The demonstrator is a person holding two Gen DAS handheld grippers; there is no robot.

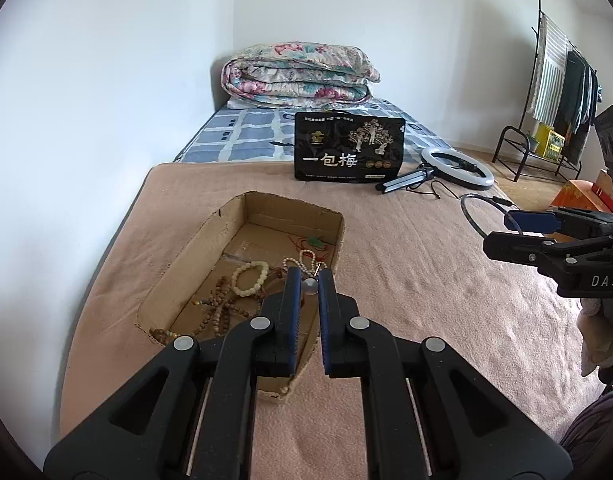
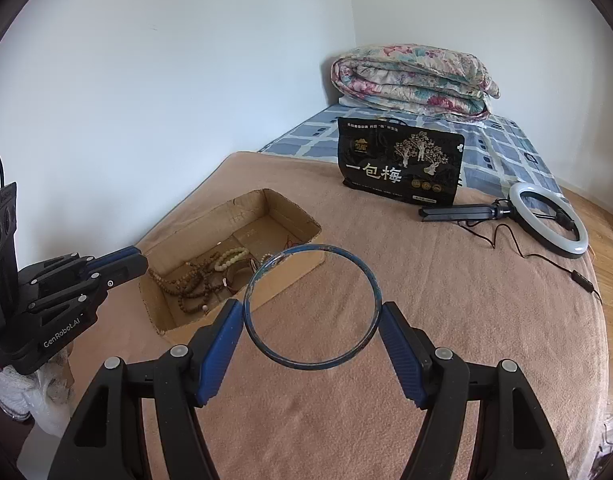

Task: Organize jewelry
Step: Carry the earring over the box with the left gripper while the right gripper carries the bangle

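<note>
Blue thin metal bangle (image 2: 311, 306) clamped across my right gripper (image 2: 311, 322), above tan bed blanket (image 2: 446, 320). Left gripper (image 1: 309, 280) shut on small silver pendant (image 1: 309, 286) over shallow brown cardboard box (image 1: 194, 248). Risk: smooth bangle slipping sideways from pads. Box holds cream bead bracelet (image 1: 250, 278), brown bead strands (image 1: 222, 308).

The left tool (image 1: 309, 280) pinches a small silver pendant (image 1: 309, 286) above the cardboard box (image 1: 210, 236).
</note>
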